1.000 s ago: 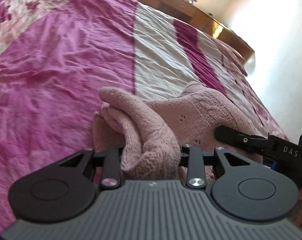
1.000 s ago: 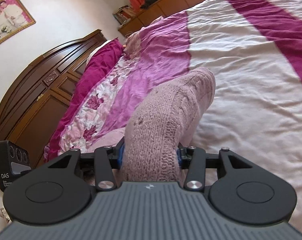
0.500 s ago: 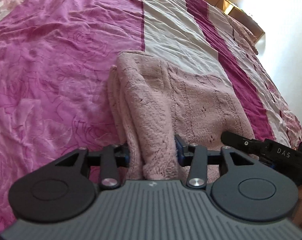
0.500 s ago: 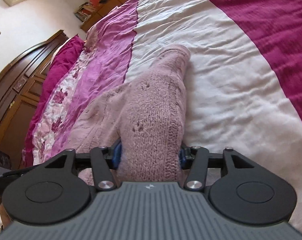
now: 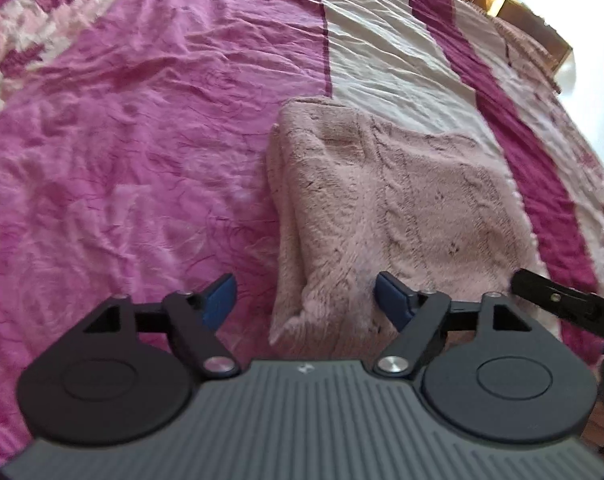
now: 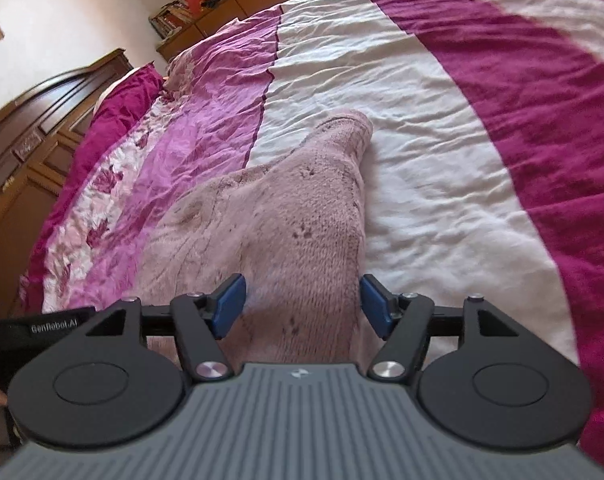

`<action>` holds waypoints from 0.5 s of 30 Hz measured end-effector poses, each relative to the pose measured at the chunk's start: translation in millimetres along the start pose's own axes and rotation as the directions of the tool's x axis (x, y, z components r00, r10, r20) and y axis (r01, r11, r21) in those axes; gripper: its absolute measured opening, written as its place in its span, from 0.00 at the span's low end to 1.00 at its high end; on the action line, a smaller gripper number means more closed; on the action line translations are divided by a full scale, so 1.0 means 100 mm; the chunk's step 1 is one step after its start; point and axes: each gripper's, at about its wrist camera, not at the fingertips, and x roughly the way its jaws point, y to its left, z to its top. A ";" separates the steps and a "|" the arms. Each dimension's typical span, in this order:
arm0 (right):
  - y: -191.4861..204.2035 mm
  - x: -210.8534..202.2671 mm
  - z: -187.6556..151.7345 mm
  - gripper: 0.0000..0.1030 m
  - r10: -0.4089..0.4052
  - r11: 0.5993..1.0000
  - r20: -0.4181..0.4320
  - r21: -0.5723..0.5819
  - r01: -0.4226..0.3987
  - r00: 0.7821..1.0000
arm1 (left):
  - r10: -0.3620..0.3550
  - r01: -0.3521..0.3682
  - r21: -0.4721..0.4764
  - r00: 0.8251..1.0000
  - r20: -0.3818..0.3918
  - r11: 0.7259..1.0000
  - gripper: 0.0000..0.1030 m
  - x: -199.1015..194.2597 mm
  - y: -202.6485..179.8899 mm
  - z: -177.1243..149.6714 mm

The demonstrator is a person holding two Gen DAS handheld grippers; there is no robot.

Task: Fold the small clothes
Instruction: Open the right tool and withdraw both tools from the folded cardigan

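Knit, left wrist view: pink knitted garment lies folded and flat on the bedspread, straddling the seam between the pink and white stripes. Stacked layers show along its left side.
Left claw: left gripper wide, jaws have just been opening. Near left corner of the garment sits between the blue pads, neither pad pressing it. Released.
Neighbour: black tip of the right gripper pokes in at the right, at the garment's near right corner.
Right wrist view, garment: same pink knitted garment runs away from the camera on the white stripe; a narrow end, maybe a sleeve, reaches furthest.
Right claw: right gripper wide too, jaws have just been opening. Knit lies between the pads; can't tell if the right pad grazes the edge, but no squeeze.
Room: dark wooden headboard far left, low wooden cabinet beyond the bed.
Handling guess: light, soft, thick, stretchy. No stiffness, so it sags and drapes when lifted. Fuzzy surface should grip well, not slippery. Not fragile, though loose stitches could snag.
Where to grab: both near corners together, pinching all layers at the edge, so the stack doesn't slide apart.
Progress guess: fold just laid down; one more fold or done.
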 end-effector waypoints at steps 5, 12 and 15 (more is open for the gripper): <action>0.02 -0.14 -0.12 0.71 -0.011 1.000 -0.025 -0.017 0.010 1.000 | 0.028 -0.027 0.028 1.000 -0.013 0.999 0.76 -0.07 -0.09 -0.11; 0.06 -0.21 -0.30 0.72 -0.054 0.997 -0.059 -0.062 0.050 0.997 | 0.058 -0.055 0.072 0.998 -0.034 0.996 0.76 -0.07 -0.19 -0.26; 0.06 -0.18 -0.32 0.73 -0.061 0.996 -0.070 -0.070 0.056 0.996 | 0.059 -0.055 0.074 0.997 -0.050 0.996 0.76 -0.04 -0.20 -0.30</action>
